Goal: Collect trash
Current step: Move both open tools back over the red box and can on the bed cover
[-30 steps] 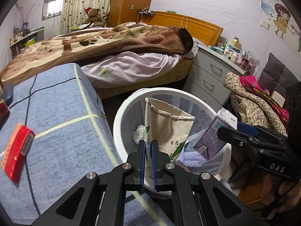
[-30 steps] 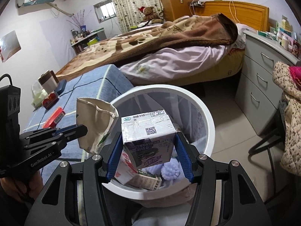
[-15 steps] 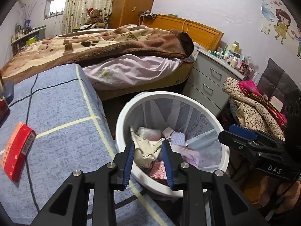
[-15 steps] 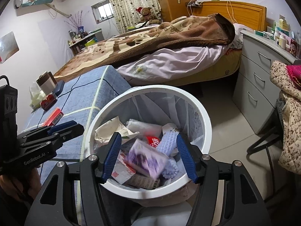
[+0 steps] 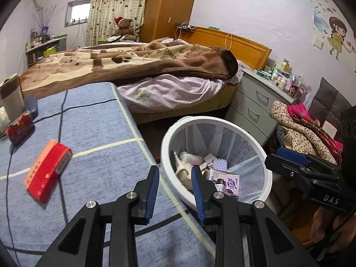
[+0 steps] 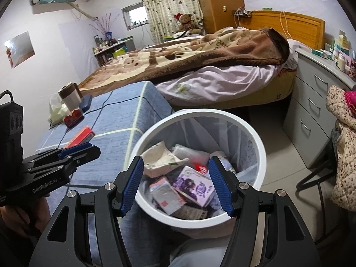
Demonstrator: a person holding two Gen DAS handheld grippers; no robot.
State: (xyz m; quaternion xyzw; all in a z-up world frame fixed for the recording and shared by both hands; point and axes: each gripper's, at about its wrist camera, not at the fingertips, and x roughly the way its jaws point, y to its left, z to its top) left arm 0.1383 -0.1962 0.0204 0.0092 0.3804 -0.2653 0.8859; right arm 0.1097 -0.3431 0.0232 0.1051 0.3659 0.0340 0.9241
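Bedroom clutter surrounds a blue counter [image 5: 95, 133] at left; the white trash bin [image 6: 255, 138] sits lower centre, purple carton [image 6: 195, 184] inside. "DAS" marks the right gripper [image 6: 175, 184], "GenRobot.AI" the left gripper [image 5: 175, 191]; both released, empty.

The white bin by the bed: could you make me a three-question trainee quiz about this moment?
1. True or false: the left gripper holds the beige bag.
2. Where does the purple carton lie? A) on the blue cover B) in the white bin C) in the right gripper
3. Which red thing on the blue cover lies nearest the left gripper?

Key: 1 false, both grippers are open and empty. 2 B. 3 The red box.
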